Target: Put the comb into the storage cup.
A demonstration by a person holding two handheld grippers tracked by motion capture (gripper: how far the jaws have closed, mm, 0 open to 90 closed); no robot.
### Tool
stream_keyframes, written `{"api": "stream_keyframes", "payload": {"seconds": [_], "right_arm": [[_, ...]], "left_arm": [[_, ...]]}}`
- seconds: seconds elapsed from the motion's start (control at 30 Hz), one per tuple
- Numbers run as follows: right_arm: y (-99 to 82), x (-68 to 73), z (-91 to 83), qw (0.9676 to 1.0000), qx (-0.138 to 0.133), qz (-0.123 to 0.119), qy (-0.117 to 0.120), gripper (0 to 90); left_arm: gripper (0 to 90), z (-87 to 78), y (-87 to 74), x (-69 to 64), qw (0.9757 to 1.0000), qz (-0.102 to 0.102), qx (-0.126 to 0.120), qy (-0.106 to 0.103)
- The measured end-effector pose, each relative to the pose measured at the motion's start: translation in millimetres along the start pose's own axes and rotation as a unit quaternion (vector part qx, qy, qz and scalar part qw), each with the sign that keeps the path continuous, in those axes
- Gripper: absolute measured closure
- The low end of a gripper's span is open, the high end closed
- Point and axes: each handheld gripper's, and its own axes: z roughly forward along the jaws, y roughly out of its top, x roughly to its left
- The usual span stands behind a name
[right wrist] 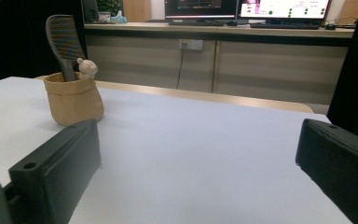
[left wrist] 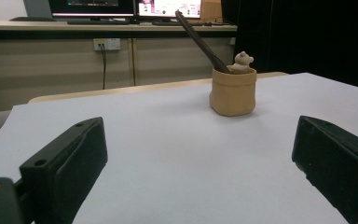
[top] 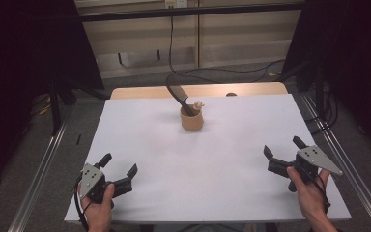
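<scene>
We hold the left hand-held gripper (top: 121,167) low at the near left corner of the white desk (top: 232,145), its jaws spread wide with nothing between them. Our right hand-held gripper (top: 283,149) rests at the near right edge, its jaws just as wide apart and empty. Well away from both, towards the far middle of the desk, stands a small tan pot (top: 192,120) upright on the white surface. A dark, long-handled tool (top: 178,93) leans out of the pot towards the far left, and a little pale bear figure (top: 198,104) sits at the pot's rim, just beside the tool. In the left gripper view the pot (left wrist: 232,91) sits ahead between the jaws; in the right gripper view it (right wrist: 73,98) stands off to the left.
</scene>
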Motion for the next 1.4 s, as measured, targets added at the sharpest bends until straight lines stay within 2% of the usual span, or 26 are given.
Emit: {"api": "stream_keyframes", "payload": {"seconds": [0.13,0.27,0.43,0.57,0.67,0.83,0.9,1.0,1.07,1.13,1.4], "right_arm": [[-2.9,-3.0,-7.1,1.0000,0.001,0.000,-0.003,0.0],[-5.6,-3.6,-13.2,1.0000,0.000,-0.005,-0.006,0.0],[-8.9,-4.8,-22.0,0.9999,-0.004,-0.008,-0.006,0.0],[-14.2,-8.3,-29.3,1.0000,-0.006,0.000,-0.006,0.0],[-16.0,-9.6,-32.7,0.9998,-0.007,-0.009,-0.016,0.0],[-19.3,-10.1,-38.9,0.9996,-0.013,-0.023,-0.012,0.0],[-19.4,-12.0,-40.7,0.9996,-0.015,-0.019,-0.011,0.0],[-25.9,-13.3,-42.1,0.9997,-0.007,-0.023,-0.010,0.0],[-28.2,-13.0,-40.8,0.9997,-0.001,-0.025,-0.007,0.0],[-28.3,-11.9,-37.9,0.9996,-0.003,-0.028,-0.005,0.0],[-29.1,-10.8,-33.0,0.9998,-0.004,-0.019,0.005,0.0]], "left_arm": [[3.3,0.3,-0.1,-1.8,1.0000,0.004,0.004,-0.007],[3.3,-1.3,0.2,-1.3,1.0000,0.000,0.002,0.001],[3.3,-1.7,-1.1,-2.6,0.9999,0.005,0.008,0.004],[3.3,-2.4,-0.9,-2.8,1.0000,0.001,0.005,0.005],[3.3,-3.1,-1.1,-2.8,1.0000,0.001,0.007,0.005],[3.3,-3.6,-2.9,-3.4,0.9999,0.001,0.011,0.008],[3.2,-4.4,-2.9,-3.2,0.9999,0.001,0.011,0.009],[3.3,-5.0,-2.0,-3.4,0.9999,0.002,0.006,0.012],[3.2,-4.2,-2.0,-3.6,0.9999,-0.005,0.002,0.012],[3.2,-3.5,-2.3,-3.0,0.9999,-0.003,0.006,0.011],[2.8,-2.8,-1.5,0.0,0.9999,-0.010,0.004,0.007]]}}
